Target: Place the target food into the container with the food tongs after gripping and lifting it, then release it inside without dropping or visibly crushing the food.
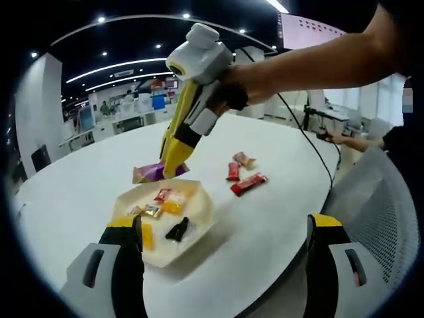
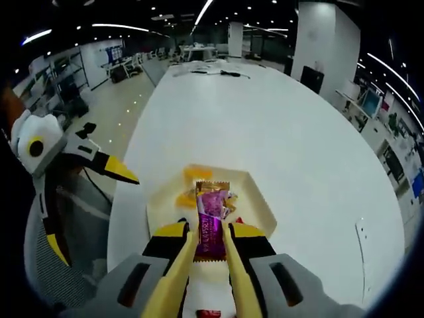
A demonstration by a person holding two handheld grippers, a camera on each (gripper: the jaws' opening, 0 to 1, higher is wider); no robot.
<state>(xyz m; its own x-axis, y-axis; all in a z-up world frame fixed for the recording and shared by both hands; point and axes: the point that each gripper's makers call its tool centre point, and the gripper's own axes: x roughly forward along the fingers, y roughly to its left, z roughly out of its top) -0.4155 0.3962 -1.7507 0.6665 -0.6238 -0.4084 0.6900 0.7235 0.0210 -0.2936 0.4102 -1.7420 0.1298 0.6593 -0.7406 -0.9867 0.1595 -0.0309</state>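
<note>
The right gripper (image 2: 211, 248) pinches the purple packet (image 2: 212, 222) lengthwise along its jaws, just short of the tray (image 2: 262, 205) lying straight ahead, while the left gripper (image 1: 225, 228) waits spread open at the tray's near side.

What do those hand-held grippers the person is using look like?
Each hand-held gripper has a grey and white plastic body with black and yellow jaws. The right hand-held gripper tapers to narrow yellow tongs and trails a thin black cable. The left hand-held gripper has wide grey fingers capped yellow.
</note>
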